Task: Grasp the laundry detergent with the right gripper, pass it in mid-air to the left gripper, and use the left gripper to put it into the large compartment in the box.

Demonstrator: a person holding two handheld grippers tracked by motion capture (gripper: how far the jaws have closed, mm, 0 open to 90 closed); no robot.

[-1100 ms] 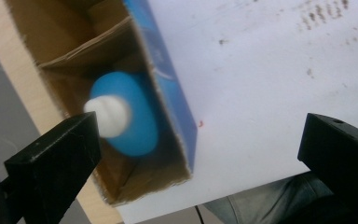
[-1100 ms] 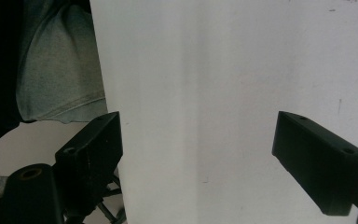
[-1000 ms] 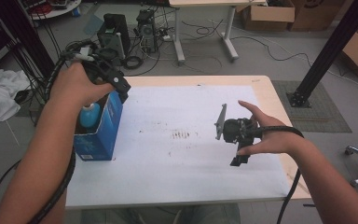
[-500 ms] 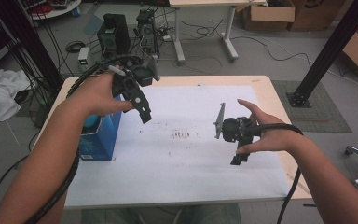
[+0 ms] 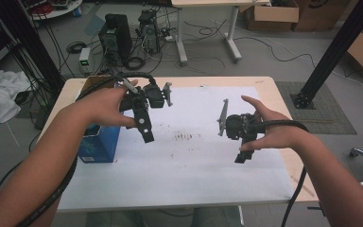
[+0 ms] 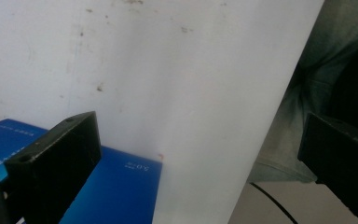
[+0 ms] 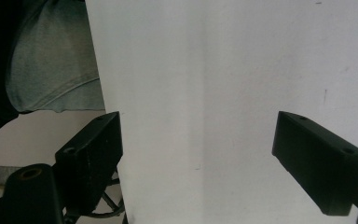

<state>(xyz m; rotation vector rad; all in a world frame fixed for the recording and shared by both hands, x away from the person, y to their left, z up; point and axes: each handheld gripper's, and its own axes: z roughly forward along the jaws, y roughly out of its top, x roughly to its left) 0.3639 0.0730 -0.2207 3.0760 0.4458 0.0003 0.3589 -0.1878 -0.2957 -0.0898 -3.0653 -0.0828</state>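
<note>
Blue carton [image 5: 98, 144] stands upright beside the left hand-held gripper [image 5: 146, 135]; both hand-held grippers' jaws apart, empty.

The left gripper [image 5: 146, 135] is held up in the left hand [image 5: 105, 106] with jaws parted and pointed downward, while the right gripper [image 5: 242, 156] is gripped likewise, jaws apart and empty.

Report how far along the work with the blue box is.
Done: nothing visibly finished; the blue box stands at the white sheet's left edge. In hand: nothing; the left gripper and right gripper hang open and empty above the sheet. Left: gripping and handling the box.
</note>
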